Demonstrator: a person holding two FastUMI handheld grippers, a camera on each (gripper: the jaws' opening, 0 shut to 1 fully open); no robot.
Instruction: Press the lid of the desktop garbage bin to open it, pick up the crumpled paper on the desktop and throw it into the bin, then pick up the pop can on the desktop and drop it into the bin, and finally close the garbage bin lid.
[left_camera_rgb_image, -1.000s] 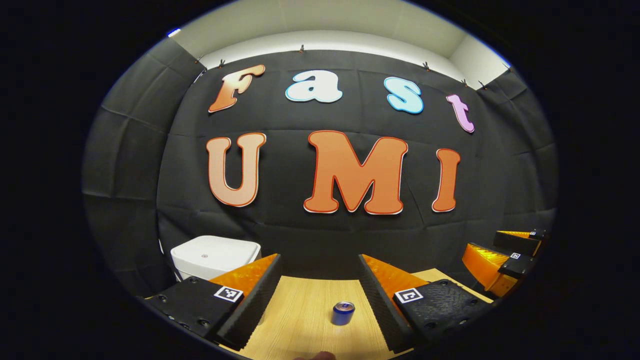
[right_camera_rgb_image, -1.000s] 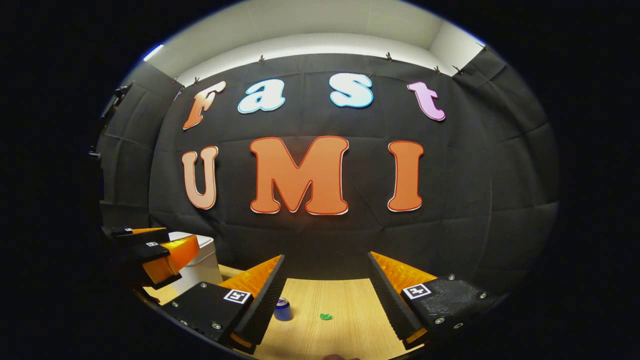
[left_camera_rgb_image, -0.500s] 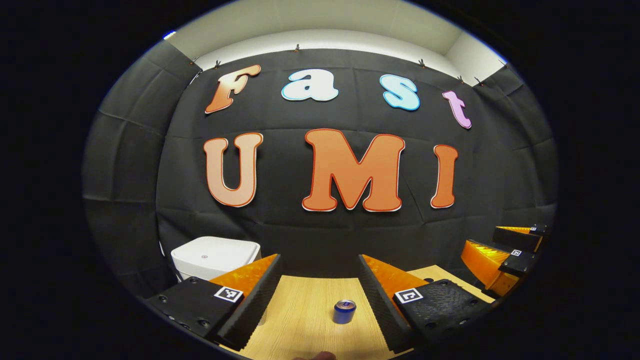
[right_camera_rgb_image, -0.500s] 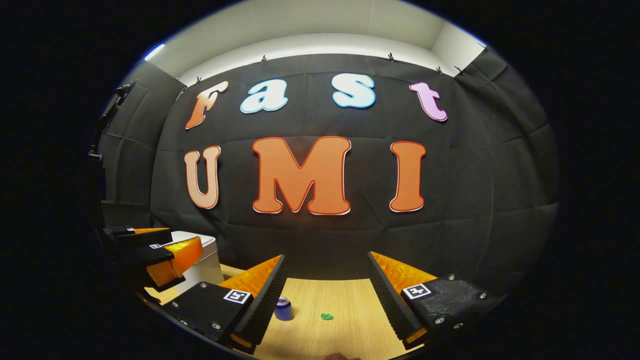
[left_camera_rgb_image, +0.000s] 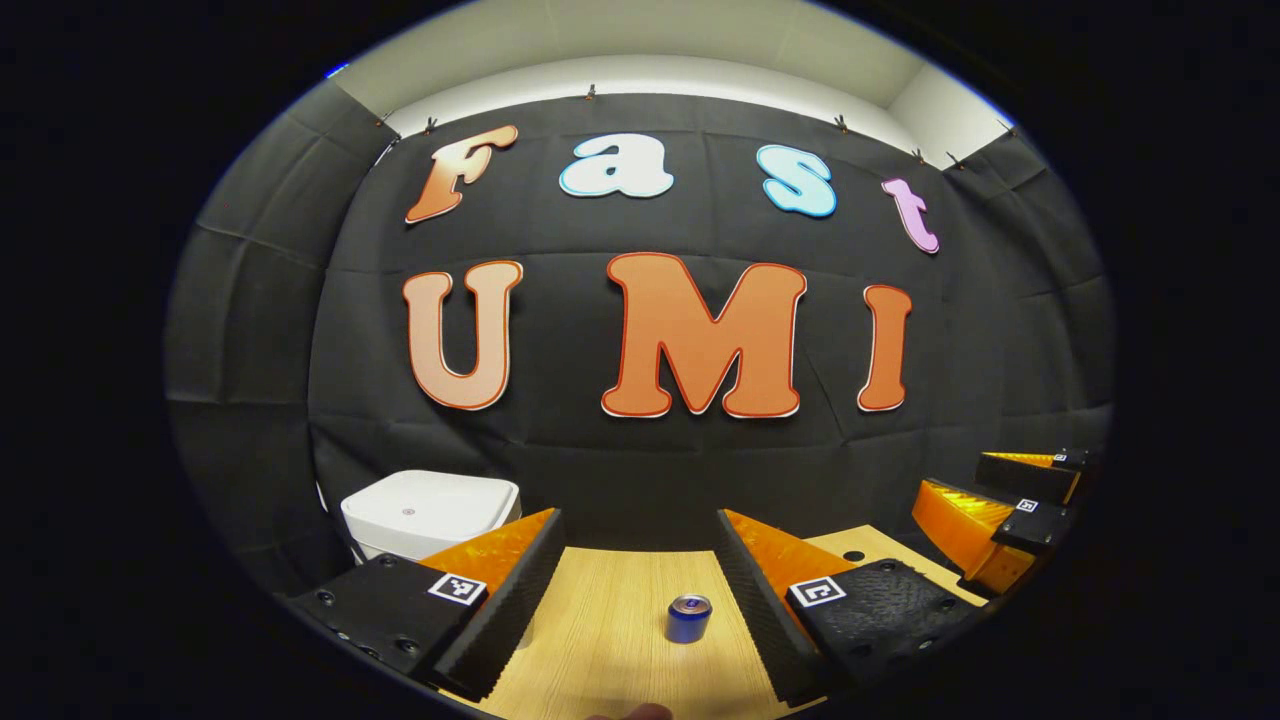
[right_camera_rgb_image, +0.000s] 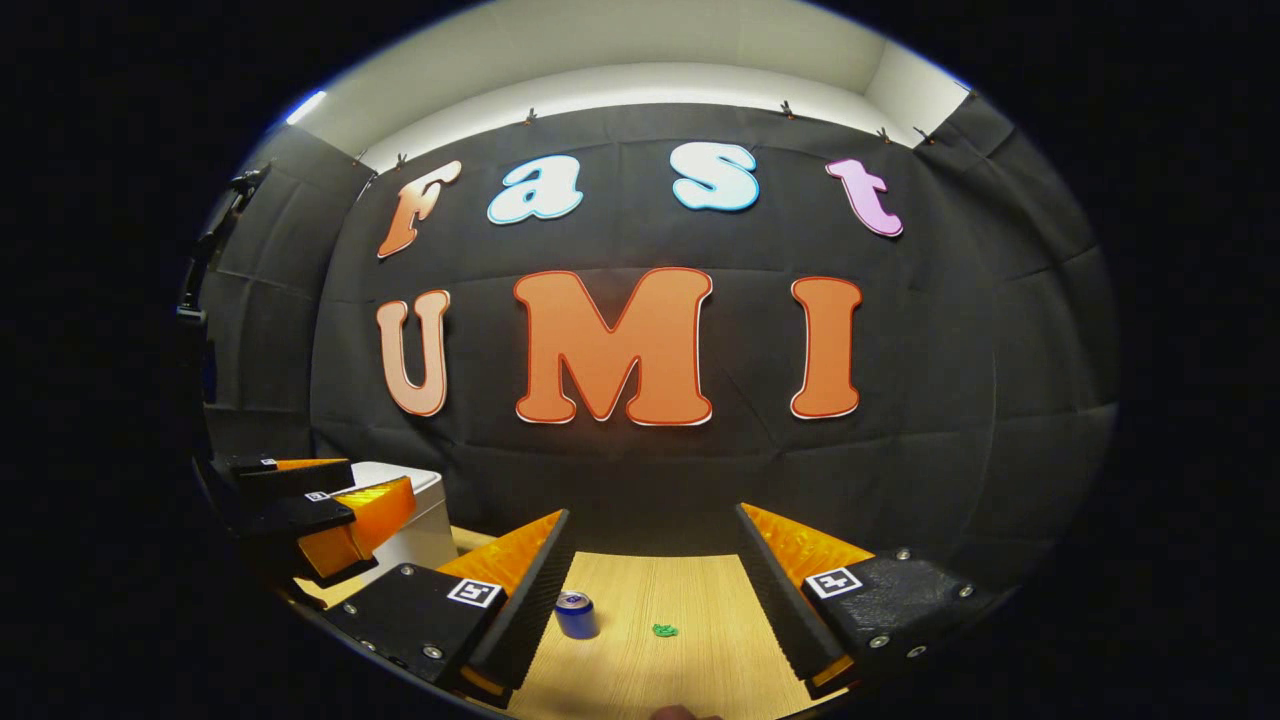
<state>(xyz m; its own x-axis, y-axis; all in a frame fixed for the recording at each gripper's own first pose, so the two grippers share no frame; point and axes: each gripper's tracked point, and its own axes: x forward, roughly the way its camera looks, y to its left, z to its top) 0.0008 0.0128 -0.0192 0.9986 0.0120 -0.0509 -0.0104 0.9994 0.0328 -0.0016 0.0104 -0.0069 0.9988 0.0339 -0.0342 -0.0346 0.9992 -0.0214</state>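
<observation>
Wood-grain desktop (left_camera_rgb_image: 610, 640) spreads out in the left gripper view, where the left gripper (left_camera_rgb_image: 640, 590) hangs wide open and empty, the blue pop can (left_camera_rgb_image: 689, 618) standing upright between its fingers and the white garbage bin (left_camera_rgb_image: 430, 512), lid down, back at the left. Over in the right gripper view, the right gripper (right_camera_rgb_image: 655, 590) is spread wide too, holding nothing, with the can beside its left finger and a small green crumpled paper (right_camera_rgb_image: 664, 630) lying just right of it.

On the table (right_camera_rgb_image: 700, 600), the pop can (right_camera_rgb_image: 575, 614) stands left of the crumpled paper (right_camera_rgb_image: 664, 630).
</observation>
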